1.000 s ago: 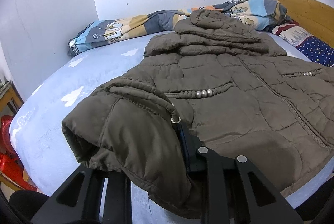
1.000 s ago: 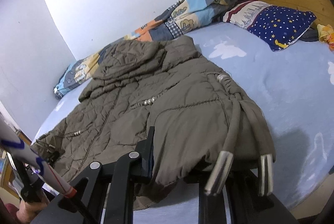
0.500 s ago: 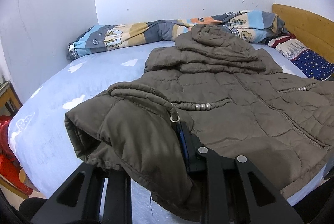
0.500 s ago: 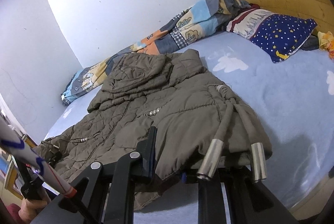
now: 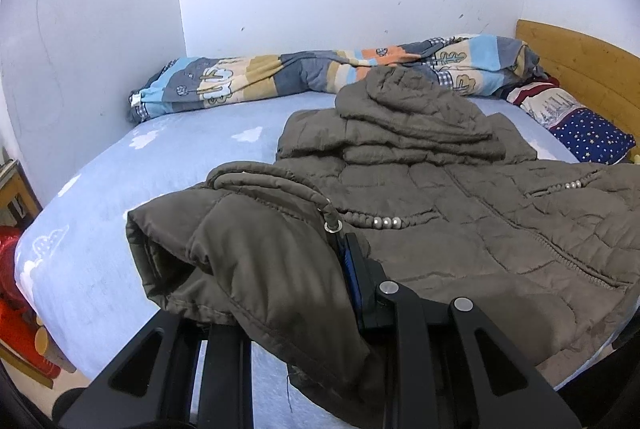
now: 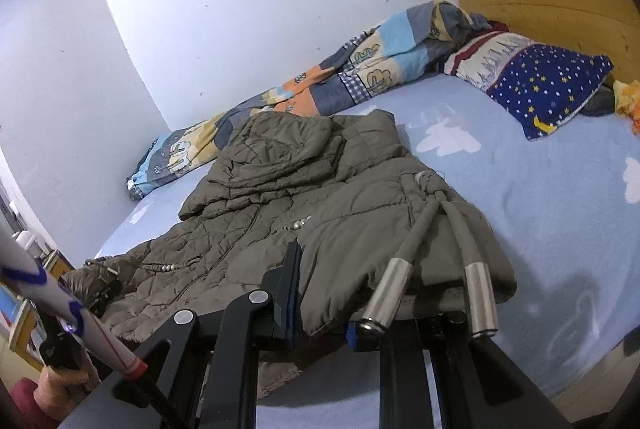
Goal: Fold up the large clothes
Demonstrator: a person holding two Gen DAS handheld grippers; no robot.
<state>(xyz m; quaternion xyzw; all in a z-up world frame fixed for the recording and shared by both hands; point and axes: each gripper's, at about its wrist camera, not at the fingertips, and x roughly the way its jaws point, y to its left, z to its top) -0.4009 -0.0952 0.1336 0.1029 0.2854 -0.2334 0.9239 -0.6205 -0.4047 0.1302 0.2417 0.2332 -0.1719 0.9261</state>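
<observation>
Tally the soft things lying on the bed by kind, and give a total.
Jackets: 1, the brown padded jacket
Quilts: 1, the patchwork quilt along the wall
Pillows: 1, the star-print pillow by the headboard
Orange cloths: 1, the orange cloth, partly cut off
Total: 4

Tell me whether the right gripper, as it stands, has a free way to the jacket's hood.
Probably not yet. The right gripper is shut on the jacket at its near hem, so it is occupied. Nothing lies on the jacket between it and the hood, which sits at the far end near the patterned quilt.
</observation>
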